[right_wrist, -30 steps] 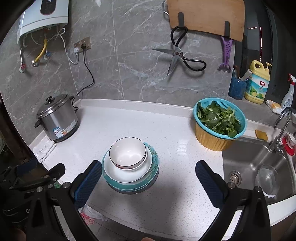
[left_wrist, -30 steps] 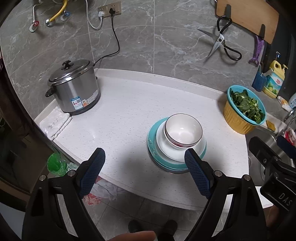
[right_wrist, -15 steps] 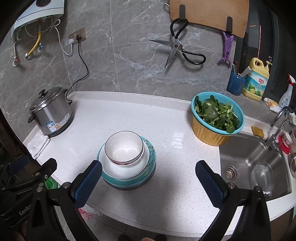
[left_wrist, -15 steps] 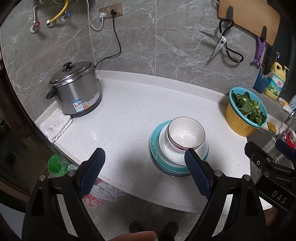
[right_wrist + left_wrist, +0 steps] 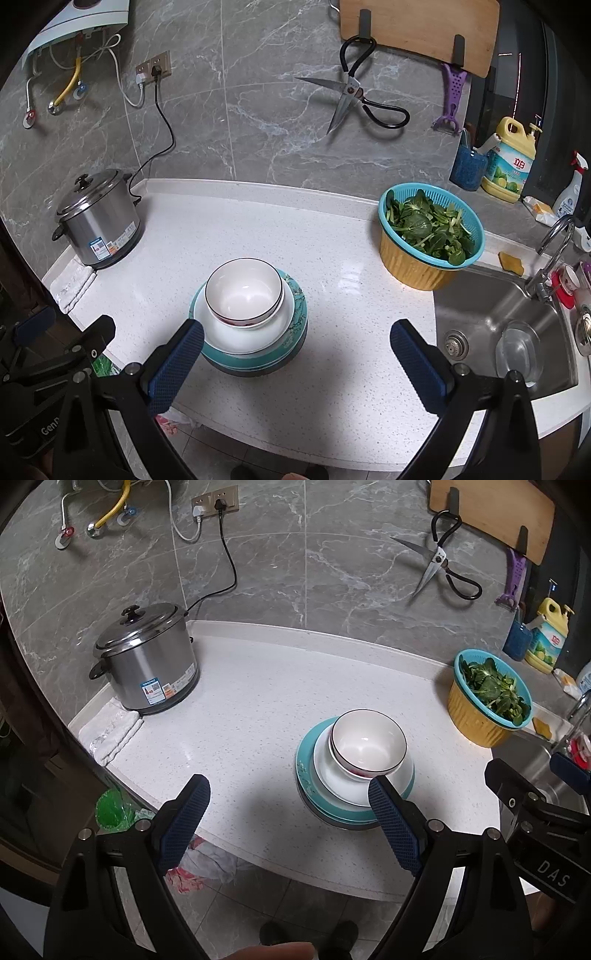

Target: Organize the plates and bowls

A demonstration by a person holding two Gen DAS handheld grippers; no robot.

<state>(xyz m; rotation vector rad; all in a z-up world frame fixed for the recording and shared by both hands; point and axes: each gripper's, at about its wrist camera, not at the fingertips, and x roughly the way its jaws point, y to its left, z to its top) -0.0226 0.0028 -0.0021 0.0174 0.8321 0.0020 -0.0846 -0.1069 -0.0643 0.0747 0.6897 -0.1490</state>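
A white ceramic bowl [image 5: 243, 290] nests on white and teal plates [image 5: 295, 314], stacked near the worktop's [image 5: 332, 236] front edge, saving space. The left tool [image 5: 288, 808] and right tool [image 5: 295, 350] hover released, empty.

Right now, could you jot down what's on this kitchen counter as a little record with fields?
surface: white countertop
dishes: white bowl on top of a stack of plates
left of stack: steel cooker, plugged in
right of stack: basket of greens, beside the sink
on wall: scissors, cutting board
left hand-held gripper: open, holding nothing
right hand-held gripper: open, holding nothing
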